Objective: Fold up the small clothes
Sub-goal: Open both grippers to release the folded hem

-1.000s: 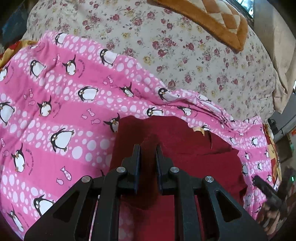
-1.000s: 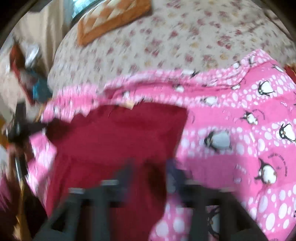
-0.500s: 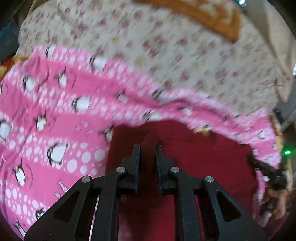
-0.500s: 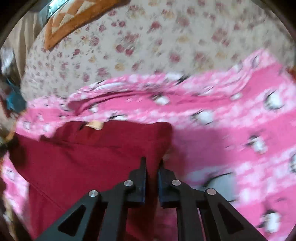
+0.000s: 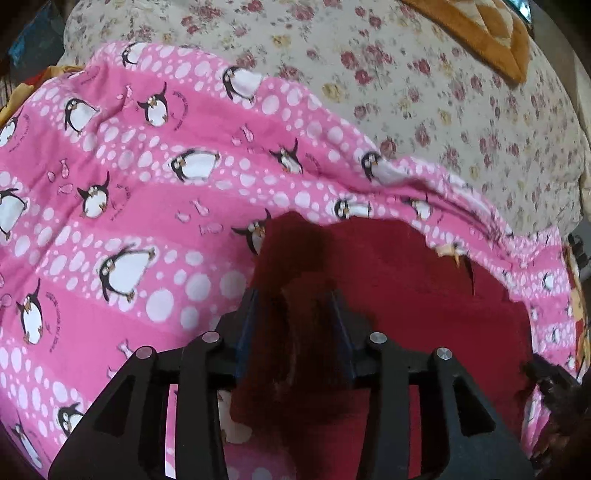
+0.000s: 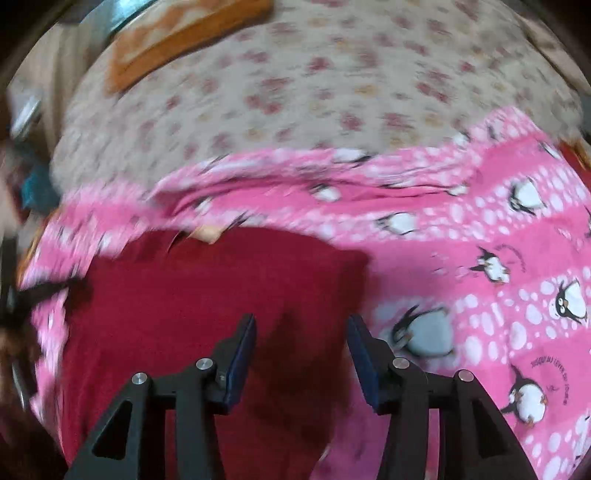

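Note:
A dark red garment (image 5: 406,295) lies flat on a pink penguin blanket (image 5: 129,203), with a tan label (image 5: 448,251) at its far edge. My left gripper (image 5: 295,306) is low over the garment's left part. Its jaws are opening, and a raised fold of red cloth stands loose between them. In the right wrist view, which is blurred, the red garment (image 6: 184,314) fills the lower left. My right gripper (image 6: 301,325) hangs over the garment's right edge. Its jaws are opening too, with flat cloth under the gap and nothing pinched.
Beyond the pink blanket (image 6: 480,277) the bed has a cream floral sheet (image 5: 406,92). An orange quilted cushion (image 5: 480,33) lies at the sheet's far side. Dark clutter shows past the bed's edges, at the right of the left wrist view and the left of the right wrist view.
Both grippers were shut on the red cloth half a second ago and now have their jaws apart. The left one has sunk closer to the garment. The right one has shifted sideways.

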The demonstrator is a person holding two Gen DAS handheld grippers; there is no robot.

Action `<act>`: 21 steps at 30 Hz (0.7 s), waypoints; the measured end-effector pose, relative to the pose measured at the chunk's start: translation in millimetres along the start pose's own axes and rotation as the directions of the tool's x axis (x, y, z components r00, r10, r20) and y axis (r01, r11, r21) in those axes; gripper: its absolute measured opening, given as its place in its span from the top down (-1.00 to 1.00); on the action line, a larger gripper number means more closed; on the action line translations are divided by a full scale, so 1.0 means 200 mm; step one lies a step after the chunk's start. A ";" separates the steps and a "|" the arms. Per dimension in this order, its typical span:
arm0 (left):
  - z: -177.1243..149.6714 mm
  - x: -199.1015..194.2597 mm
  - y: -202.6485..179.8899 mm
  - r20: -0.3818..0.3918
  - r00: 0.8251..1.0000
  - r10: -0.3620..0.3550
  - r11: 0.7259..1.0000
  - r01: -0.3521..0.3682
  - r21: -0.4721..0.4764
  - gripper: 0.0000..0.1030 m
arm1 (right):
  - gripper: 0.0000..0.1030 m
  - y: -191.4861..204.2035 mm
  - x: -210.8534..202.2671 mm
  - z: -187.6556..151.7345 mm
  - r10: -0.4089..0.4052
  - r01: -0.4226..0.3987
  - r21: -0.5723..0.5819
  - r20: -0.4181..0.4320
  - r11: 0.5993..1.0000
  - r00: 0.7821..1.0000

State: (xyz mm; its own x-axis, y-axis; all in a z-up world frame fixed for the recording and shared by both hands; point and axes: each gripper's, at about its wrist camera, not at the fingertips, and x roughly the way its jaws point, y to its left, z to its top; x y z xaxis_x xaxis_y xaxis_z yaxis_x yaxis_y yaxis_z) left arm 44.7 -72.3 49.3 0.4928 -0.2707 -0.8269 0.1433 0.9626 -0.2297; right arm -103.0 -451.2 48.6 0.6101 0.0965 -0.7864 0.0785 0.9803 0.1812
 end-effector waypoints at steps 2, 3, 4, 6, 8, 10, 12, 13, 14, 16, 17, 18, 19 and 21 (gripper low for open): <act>-0.03 0.01 -0.01 -0.001 1.000 0.022 1.000 -0.022 0.017 0.26 | 0.26 0.03 0.08 -0.08 -0.082 0.079 -0.046 -0.069 0.996 0.994; -0.05 0.00 -0.01 0.002 1.000 0.025 0.999 -0.025 0.021 0.26 | 0.27 0.02 0.09 -0.12 -0.086 0.083 -0.045 -0.072 0.996 0.994; -0.06 -0.01 -0.01 0.007 1.000 0.026 0.999 -0.026 0.022 0.26 | 0.26 0.00 0.07 -0.14 -0.069 0.068 -0.023 -0.057 0.997 0.996; -0.07 -0.06 -0.01 0.029 0.999 0.034 0.999 -0.035 0.027 0.26 | 0.26 -0.04 0.04 -0.14 -0.041 0.043 0.025 -0.070 0.999 0.997; -0.07 -0.10 -0.02 0.064 0.997 0.048 0.998 -0.051 0.041 0.26 | 0.26 -0.06 -0.01 -0.10 -0.031 0.034 0.057 -0.051 0.998 0.998; -0.08 -0.12 -0.04 0.091 0.994 0.067 0.996 -0.072 0.061 0.26 | 0.23 -0.05 -0.04 -0.06 -0.031 0.032 0.059 -0.020 0.998 0.999; -0.08 -0.10 -0.06 0.083 0.993 0.083 0.993 -0.090 0.080 0.26 | 0.14 -0.04 -0.03 0.00 -0.024 0.024 0.071 0.002 0.997 1.000; -0.09 -0.08 -0.07 0.077 0.993 0.088 0.992 -0.094 0.084 0.26 | 0.14 -0.03 -0.01 0.03 -0.019 0.018 0.078 0.007 0.997 1.000; -0.09 -0.06 -0.07 0.069 0.993 0.092 0.991 -0.098 0.086 0.26 | 0.14 -0.03 0.02 0.06 -0.015 0.014 0.085 0.009 0.996 1.000; -0.10 -0.01 -0.06 0.057 0.993 0.101 0.991 -0.105 0.081 0.25 | 0.14 -0.01 0.10 0.13 -0.007 0.007 0.091 0.003 0.996 1.000; -0.11 0.01 -0.06 0.050 0.993 0.106 0.991 -0.110 0.077 0.25 | 0.14 0.01 0.14 0.15 -0.002 0.002 0.085 -0.001 0.996 1.000; -0.11 0.02 -0.06 0.048 0.993 0.111 0.991 -0.114 0.075 0.19 | 0.14 0.02 0.18 0.17 0.003 -0.002 0.077 -0.010 0.997 1.000; -0.12 0.03 -0.06 0.056 0.991 0.120 0.990 -0.124 0.073 0.09 | 0.14 0.03 0.23 0.18 0.008 -0.006 0.068 -0.025 0.998 1.000; -0.12 0.04 -0.06 0.067 0.989 0.131 0.988 -0.135 0.068 0.00 | 0.14 0.07 0.34 0.20 -0.043 0.045 0.023 -0.061 0.999 0.997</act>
State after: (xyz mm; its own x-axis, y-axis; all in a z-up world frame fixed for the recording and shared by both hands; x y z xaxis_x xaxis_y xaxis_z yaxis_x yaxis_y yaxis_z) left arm 26.3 -85.7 33.4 0.5637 -0.1423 -0.8136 0.1334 0.9878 -0.0804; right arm -27.9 -438.2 21.3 0.5572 0.0641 -0.8279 0.1242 0.9794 0.1594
